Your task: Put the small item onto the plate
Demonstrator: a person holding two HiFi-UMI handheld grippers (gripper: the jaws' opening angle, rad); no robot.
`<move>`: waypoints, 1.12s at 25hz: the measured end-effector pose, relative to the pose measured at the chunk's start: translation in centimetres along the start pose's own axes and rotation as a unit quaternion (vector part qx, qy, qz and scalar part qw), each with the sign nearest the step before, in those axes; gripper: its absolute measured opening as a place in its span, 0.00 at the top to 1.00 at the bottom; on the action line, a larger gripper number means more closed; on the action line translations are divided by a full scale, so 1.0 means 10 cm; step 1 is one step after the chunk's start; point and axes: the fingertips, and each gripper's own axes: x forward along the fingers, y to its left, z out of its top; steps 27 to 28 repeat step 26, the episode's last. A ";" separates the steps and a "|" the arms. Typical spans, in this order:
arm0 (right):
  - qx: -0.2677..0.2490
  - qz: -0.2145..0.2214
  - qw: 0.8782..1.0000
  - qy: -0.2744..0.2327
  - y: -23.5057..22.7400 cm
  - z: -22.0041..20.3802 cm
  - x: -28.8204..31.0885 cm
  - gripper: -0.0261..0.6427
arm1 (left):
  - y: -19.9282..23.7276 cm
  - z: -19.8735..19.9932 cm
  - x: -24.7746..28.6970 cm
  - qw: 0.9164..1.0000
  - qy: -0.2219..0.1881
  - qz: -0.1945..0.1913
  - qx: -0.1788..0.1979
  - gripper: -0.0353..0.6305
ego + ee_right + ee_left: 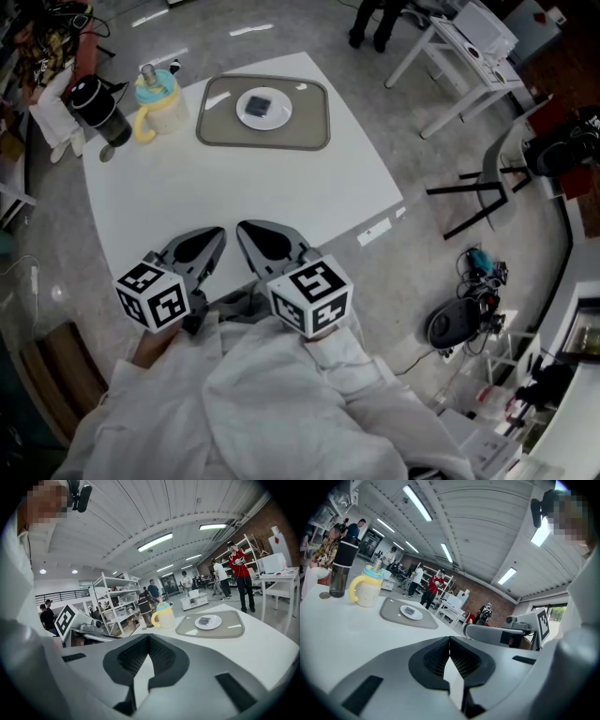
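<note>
A small dark item (260, 104) lies on a white plate (272, 116), which stands on a grey tray (309, 131) at the far side of the white table. Both grippers sit at the table's near edge, far from the tray. My left gripper (217, 234) is shut with nothing in it, and my right gripper (246, 228) beside it is shut and empty too. The left gripper view shows its jaws (449, 641) closed, with the plate (415, 616) and item (410, 611) far ahead. In the right gripper view the jaws (149, 638) are closed, and the plate (213, 624) carries the item (204, 620).
A lidded mug with a yellow handle (155, 103), a black tumbler (97, 108) and a coin (106, 153) stand at the table's far left. A white side table (469, 47), a chair (497, 178) and gear on the floor (459, 319) lie to the right. People stand in the background.
</note>
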 end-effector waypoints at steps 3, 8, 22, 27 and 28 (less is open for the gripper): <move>-0.003 0.001 1.000 -0.002 -0.01 0.02 0.02 0.94 | 0.04 0.02 0.00 1.000 0.000 0.003 -0.002 0.93; -0.006 -0.001 1.000 0.002 -0.02 0.02 0.05 0.94 | 0.10 0.04 0.00 1.000 -0.001 0.002 -0.007 0.93; -0.008 0.001 1.000 0.010 -0.06 0.06 0.11 0.94 | 0.10 0.11 0.08 1.000 0.008 -0.021 -0.004 0.93; -0.006 -0.002 1.000 0.011 -0.12 0.06 0.16 0.94 | 0.16 0.12 0.11 1.000 0.008 -0.021 -0.008 0.93; -0.006 -0.002 1.000 0.011 -0.12 0.06 0.16 0.94 | 0.16 0.12 0.11 1.000 0.008 -0.021 -0.008 0.93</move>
